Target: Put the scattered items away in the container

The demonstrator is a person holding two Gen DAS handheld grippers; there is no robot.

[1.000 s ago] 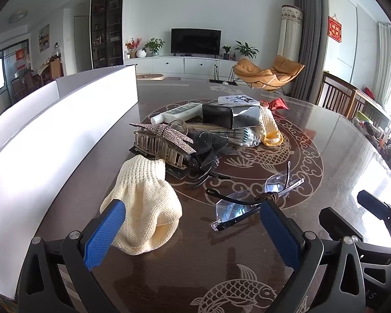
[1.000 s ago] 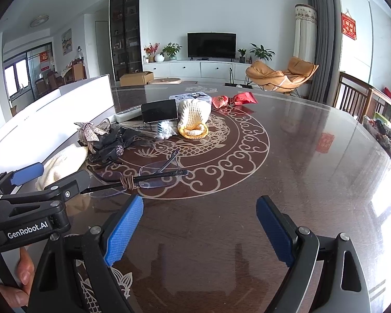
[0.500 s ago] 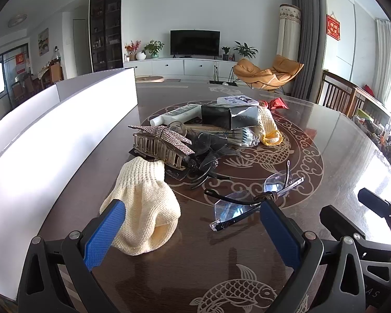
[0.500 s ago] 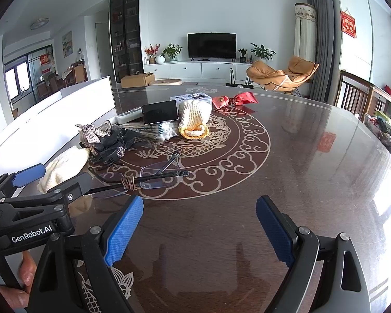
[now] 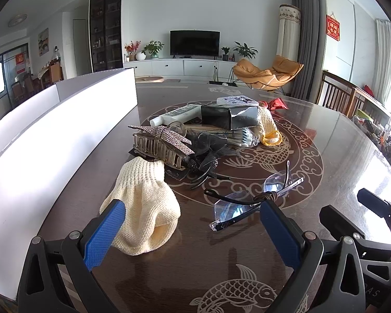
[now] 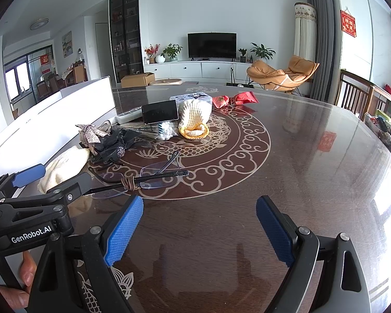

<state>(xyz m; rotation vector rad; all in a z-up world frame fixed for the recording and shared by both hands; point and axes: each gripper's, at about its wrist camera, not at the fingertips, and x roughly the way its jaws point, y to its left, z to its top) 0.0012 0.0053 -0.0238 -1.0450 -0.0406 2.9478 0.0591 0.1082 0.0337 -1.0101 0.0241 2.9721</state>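
Both tongs, left and right, are held apart and empty. The glasses lie on the bench; thin lenses could be scratched if dragged.

Cream knit glove lying limp, rimless glasses folded beside it, white container at left
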